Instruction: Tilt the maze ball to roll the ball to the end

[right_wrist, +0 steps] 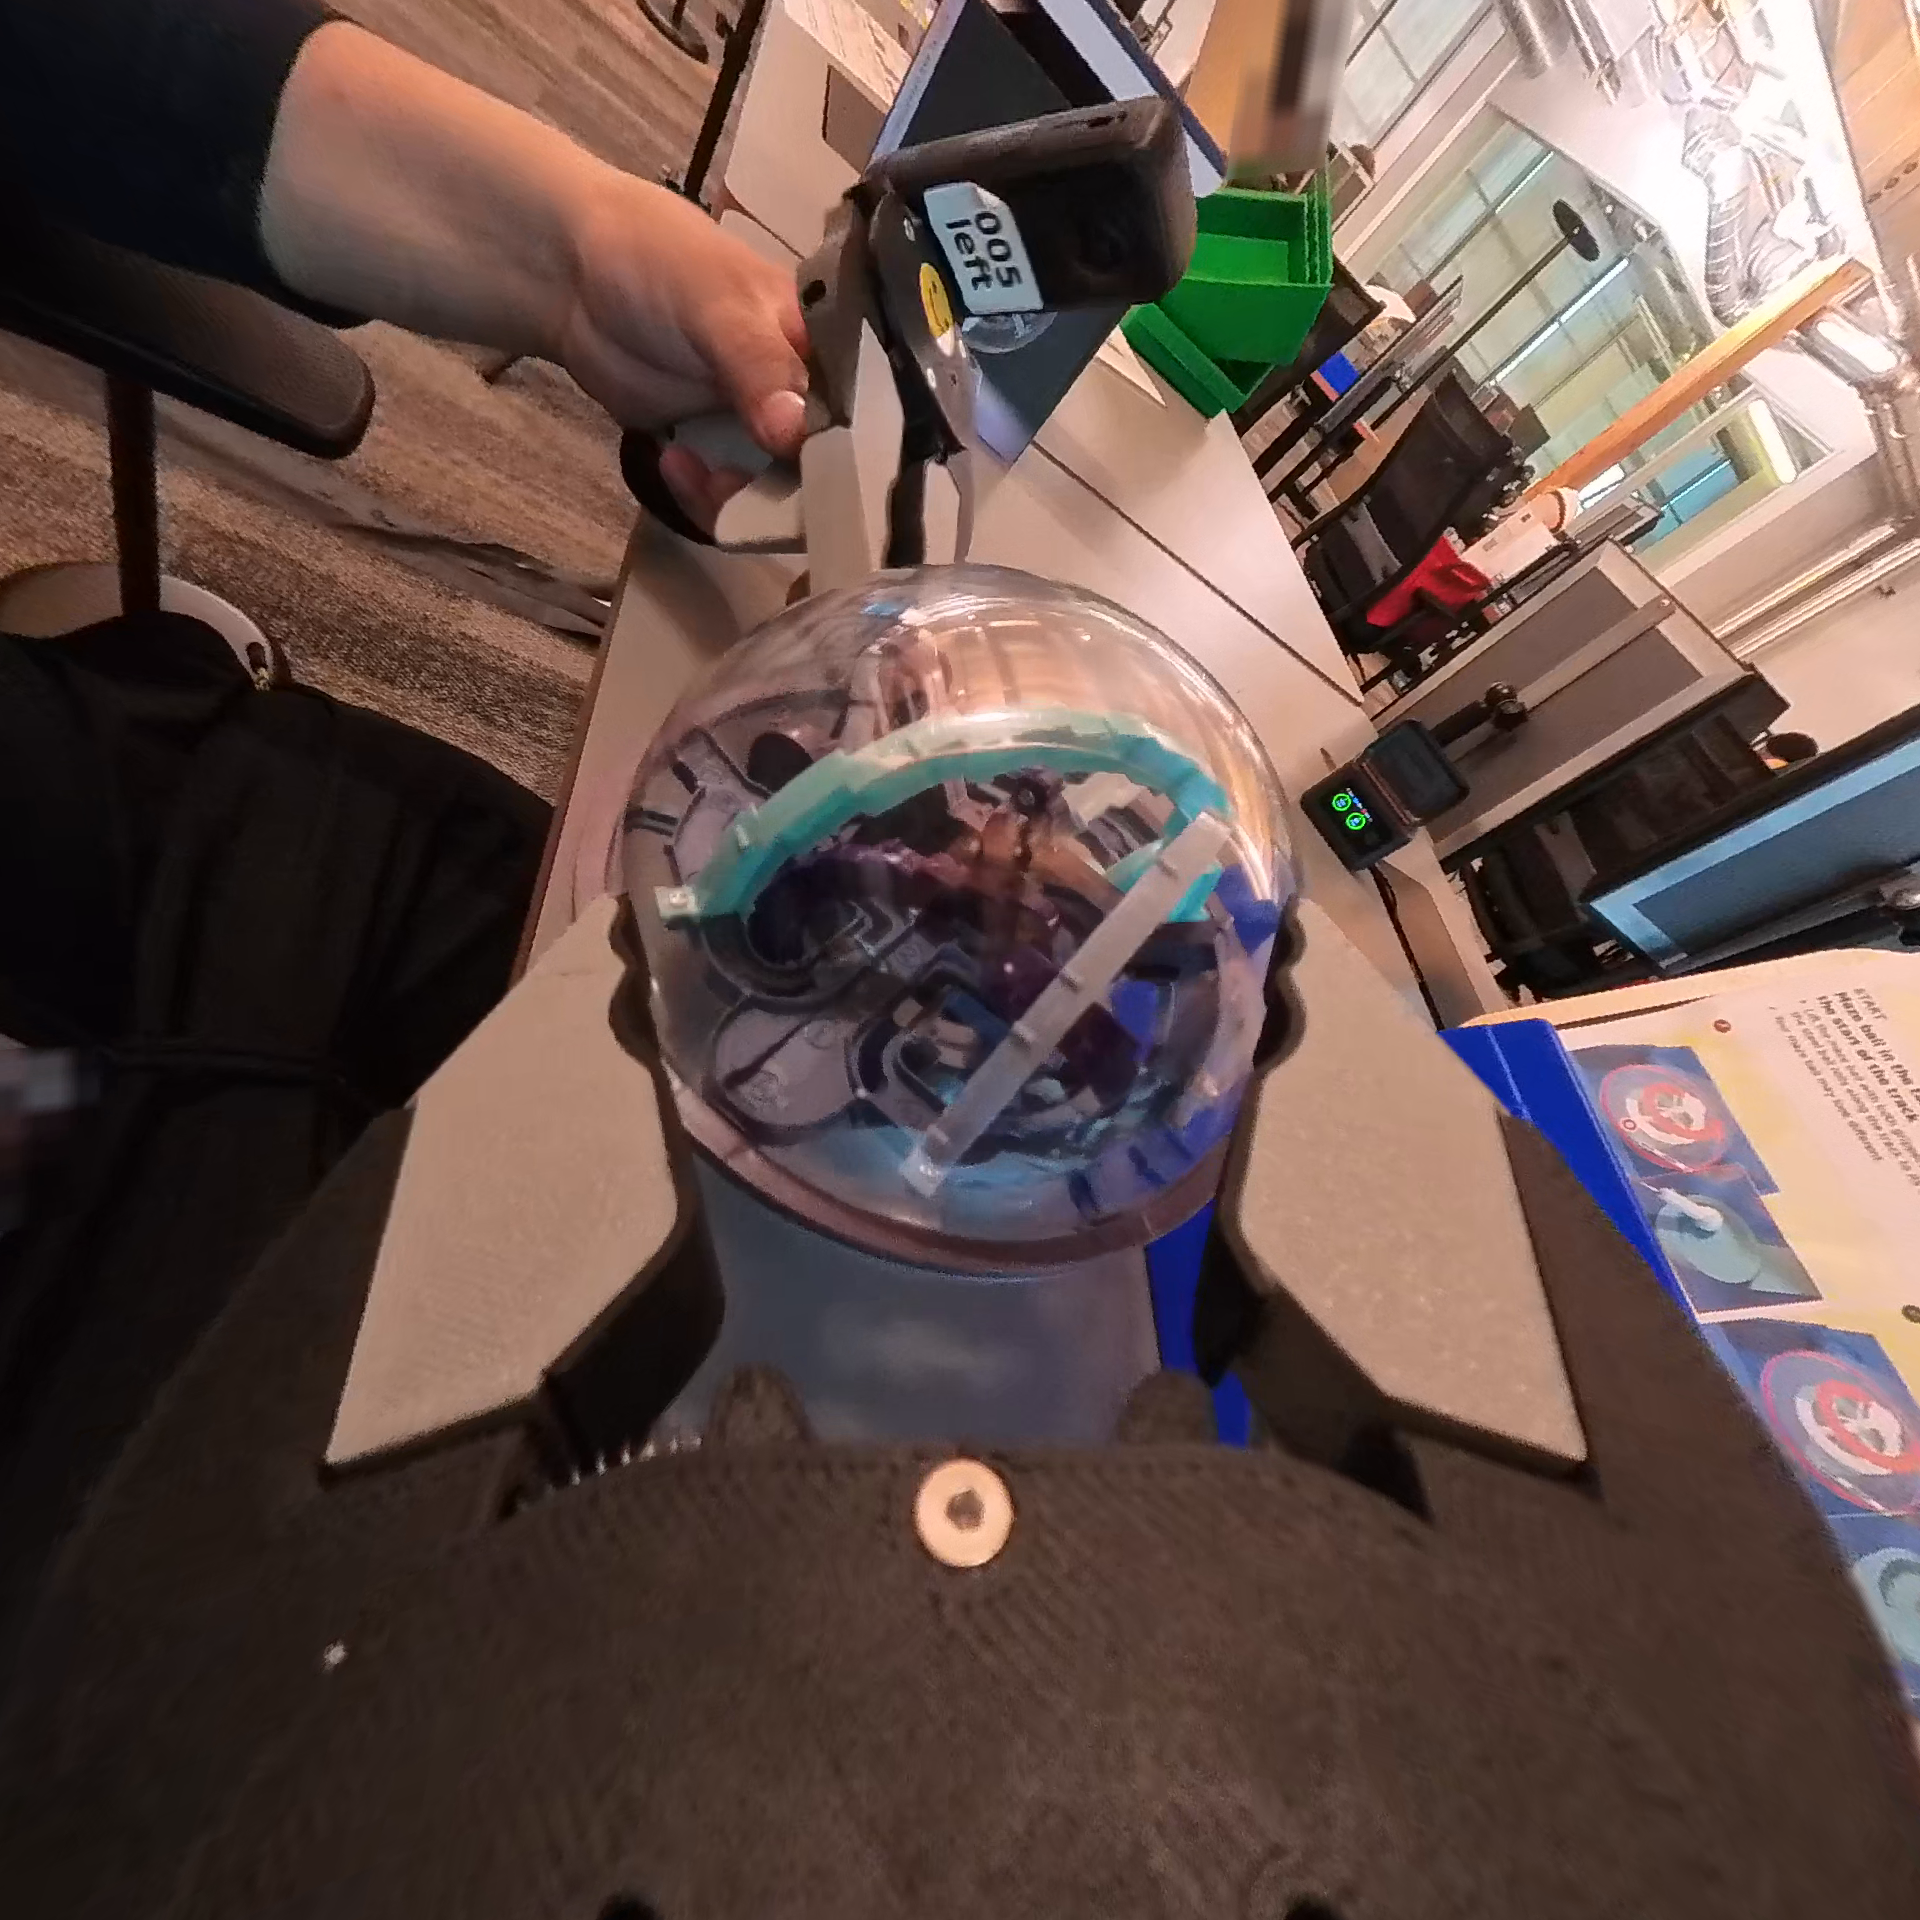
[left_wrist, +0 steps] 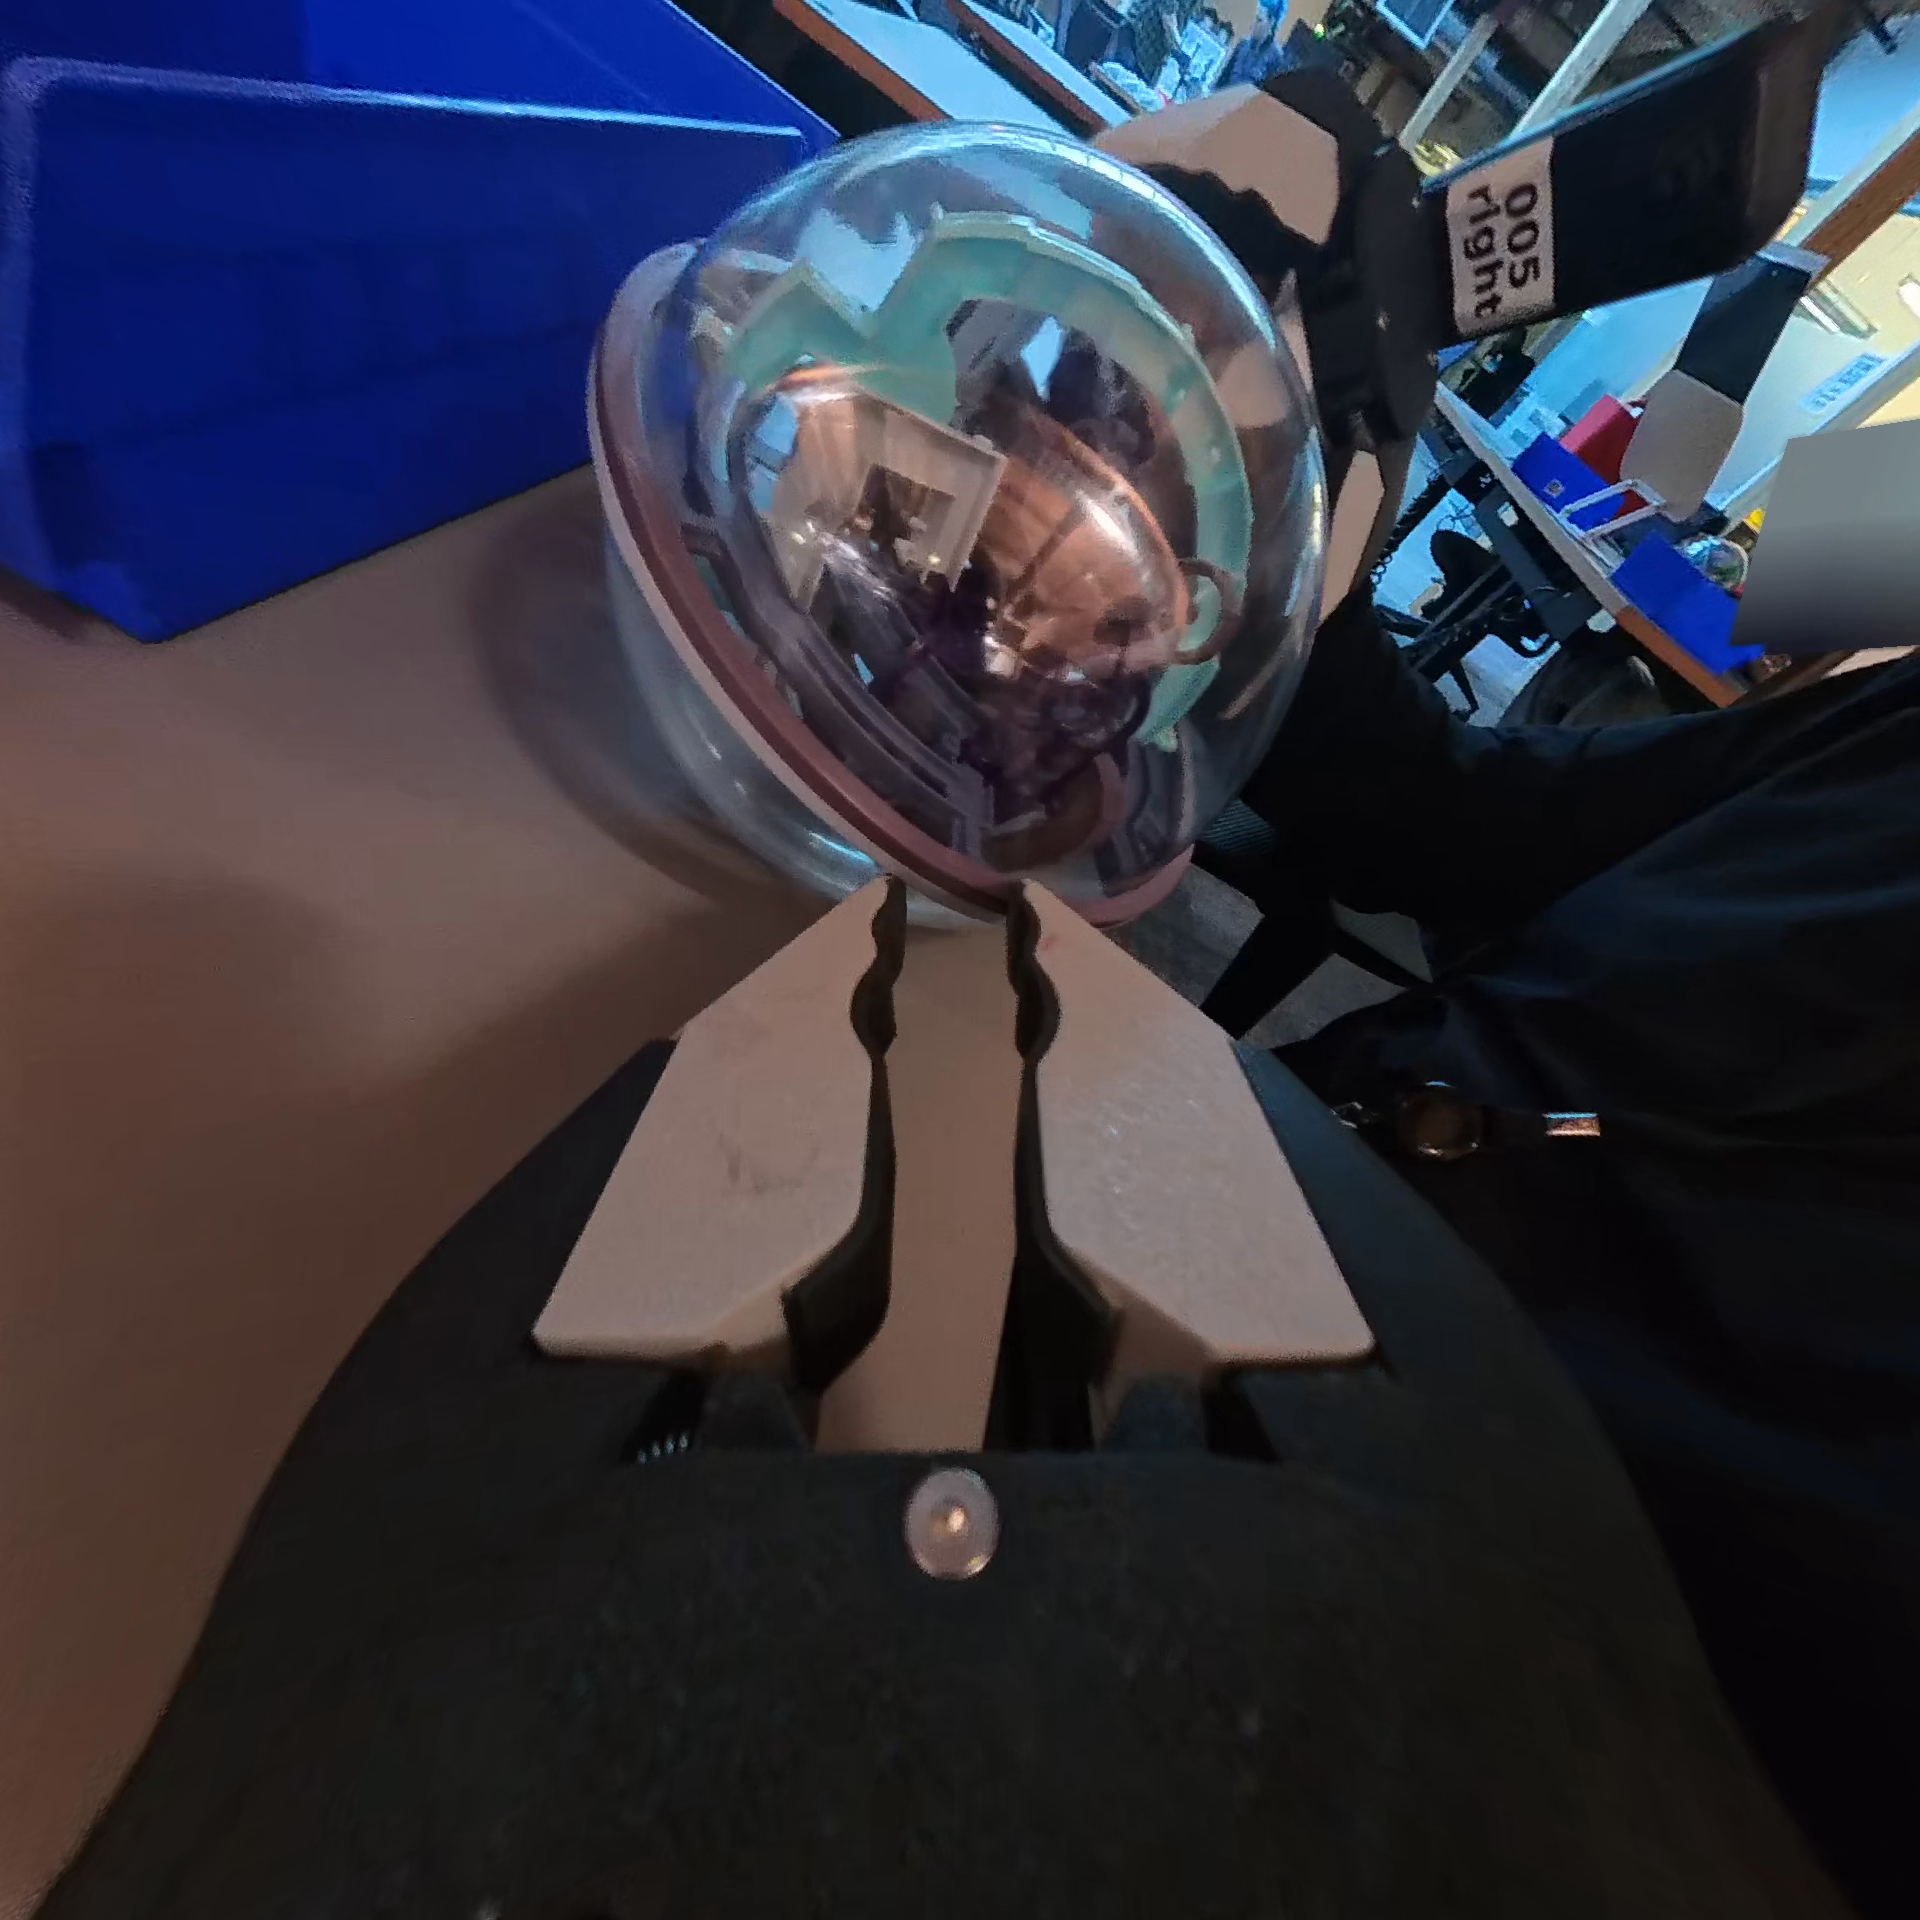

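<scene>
The clear plastic maze ball [right_wrist: 951, 914], w/ teal and grey tracks inside, is held up in the air above the beige bench [left_wrist: 260, 883], near the blue plastic bin [left_wrist: 343, 343]. The right tool [right_wrist: 951, 935] stands wide, and its two pads press on the sides of the sphere, so it carries the weight. The left tool [left_wrist: 951, 899] is narrow; its tips nip the pink equator rim [left_wrist: 727, 665] at the lower edge of the ball.

I cannot find the small inner ball; reflections hide it.

To do this step well, I think:
- keep the right grip firm, since a smooth sphere can slip;
- use the left tool only as a guide on the rim, not to squeeze hard;
- turn both wrists together, slowly, in small angles;
- pause after each tilt so the inner ball settles on its track.
</scene>
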Demonstrator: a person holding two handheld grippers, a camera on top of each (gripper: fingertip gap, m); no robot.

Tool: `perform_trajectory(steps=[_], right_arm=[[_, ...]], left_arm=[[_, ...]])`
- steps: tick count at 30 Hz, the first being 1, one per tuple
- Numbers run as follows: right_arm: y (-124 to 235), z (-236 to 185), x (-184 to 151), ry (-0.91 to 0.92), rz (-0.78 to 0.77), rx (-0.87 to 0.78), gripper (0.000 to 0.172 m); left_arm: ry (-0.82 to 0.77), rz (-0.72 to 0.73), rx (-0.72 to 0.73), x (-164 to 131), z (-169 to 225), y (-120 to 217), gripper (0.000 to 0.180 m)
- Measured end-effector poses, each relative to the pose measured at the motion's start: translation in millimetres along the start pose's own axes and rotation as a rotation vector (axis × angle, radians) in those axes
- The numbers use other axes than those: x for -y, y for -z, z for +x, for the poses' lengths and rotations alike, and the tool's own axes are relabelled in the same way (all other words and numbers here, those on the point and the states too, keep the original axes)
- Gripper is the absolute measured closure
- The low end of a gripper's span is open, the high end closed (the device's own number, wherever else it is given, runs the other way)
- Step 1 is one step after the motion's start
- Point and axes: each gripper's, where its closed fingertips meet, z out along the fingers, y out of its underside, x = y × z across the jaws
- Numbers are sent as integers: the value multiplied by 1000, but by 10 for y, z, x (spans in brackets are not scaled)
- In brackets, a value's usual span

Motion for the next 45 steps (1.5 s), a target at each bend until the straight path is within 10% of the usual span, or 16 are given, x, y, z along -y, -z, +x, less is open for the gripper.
perform_trajectory(steps=[45], right_arm=[[187,-3,-23,-50,-14,38,62]], left_arm=[[153,-1,-173,-63,157,-189,169]])
